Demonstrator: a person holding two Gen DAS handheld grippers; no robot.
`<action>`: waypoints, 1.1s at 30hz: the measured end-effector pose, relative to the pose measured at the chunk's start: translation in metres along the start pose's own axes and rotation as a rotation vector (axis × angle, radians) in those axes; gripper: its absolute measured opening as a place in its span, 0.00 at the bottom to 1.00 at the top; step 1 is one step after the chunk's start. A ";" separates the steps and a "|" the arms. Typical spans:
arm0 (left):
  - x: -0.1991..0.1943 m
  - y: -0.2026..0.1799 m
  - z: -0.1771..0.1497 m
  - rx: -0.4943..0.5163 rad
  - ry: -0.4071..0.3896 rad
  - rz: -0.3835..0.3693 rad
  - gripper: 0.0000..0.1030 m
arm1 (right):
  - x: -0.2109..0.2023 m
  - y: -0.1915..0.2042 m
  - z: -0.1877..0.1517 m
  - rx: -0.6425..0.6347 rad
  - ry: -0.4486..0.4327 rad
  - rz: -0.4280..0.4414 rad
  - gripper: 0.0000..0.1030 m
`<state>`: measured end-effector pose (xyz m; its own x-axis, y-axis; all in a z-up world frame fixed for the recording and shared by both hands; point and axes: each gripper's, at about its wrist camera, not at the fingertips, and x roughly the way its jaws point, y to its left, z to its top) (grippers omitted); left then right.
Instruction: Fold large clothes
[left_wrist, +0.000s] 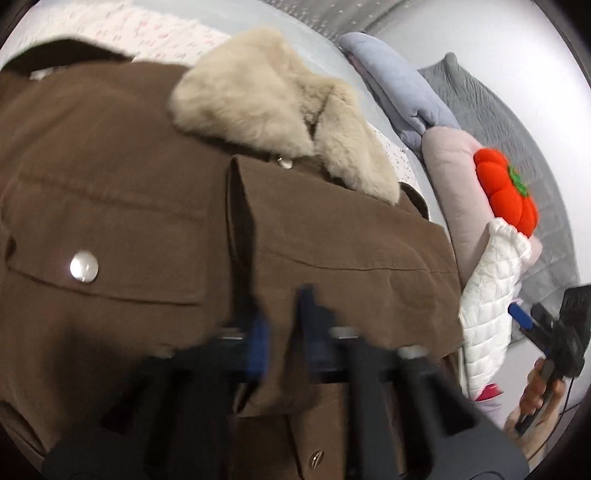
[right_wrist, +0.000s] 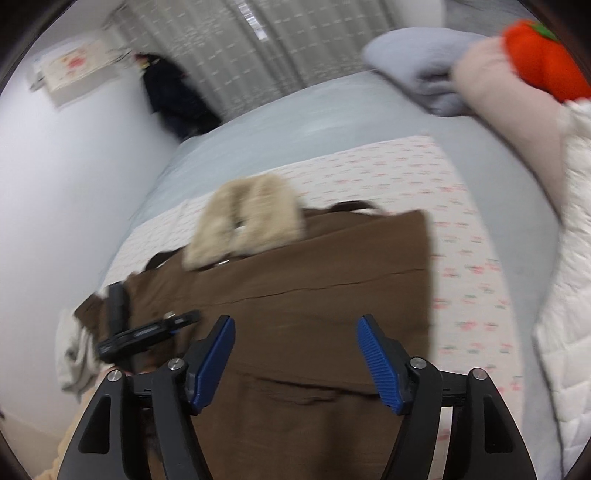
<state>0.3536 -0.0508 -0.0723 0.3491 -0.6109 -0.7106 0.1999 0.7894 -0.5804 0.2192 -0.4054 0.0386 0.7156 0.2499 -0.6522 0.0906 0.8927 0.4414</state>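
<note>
A brown jacket (left_wrist: 129, 177) with a beige fur collar (left_wrist: 273, 107) lies flat on the bed, snap-button pocket to the left. At the bottom of the left wrist view, blurred, my left gripper (left_wrist: 282, 306) is shut on a fold of the brown jacket, with cloth pinched between its blue pads. The right wrist view shows that gripper (right_wrist: 184, 317) resting at the jacket's (right_wrist: 314, 288) left edge. My right gripper (right_wrist: 295, 332) hangs open over the jacket's near part with nothing between its pads. A hand holds it at the far right of the left wrist view (left_wrist: 526, 325).
The jacket lies on a floral sheet (right_wrist: 461, 240) over a grey bed. A white quilted garment (left_wrist: 487, 295), a pink pillow (left_wrist: 450, 184), an orange pumpkin plush (left_wrist: 506, 192) and a folded grey-blue blanket (left_wrist: 399, 92) line the right side. A dark garment (right_wrist: 173, 96) hangs by the curtain.
</note>
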 end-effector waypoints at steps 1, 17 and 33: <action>-0.007 -0.006 0.000 0.022 -0.034 -0.001 0.07 | -0.001 -0.012 0.002 0.026 -0.009 -0.013 0.70; -0.063 -0.016 -0.002 0.202 -0.240 0.205 0.26 | 0.061 -0.037 -0.017 0.017 -0.075 -0.091 0.29; -0.035 -0.022 -0.022 0.221 -0.118 0.201 0.65 | 0.084 -0.013 -0.051 -0.128 -0.013 -0.279 0.42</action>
<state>0.3165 -0.0486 -0.0435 0.5027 -0.4402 -0.7440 0.3053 0.8956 -0.3236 0.2427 -0.3768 -0.0537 0.6841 -0.0153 -0.7292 0.1975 0.9663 0.1649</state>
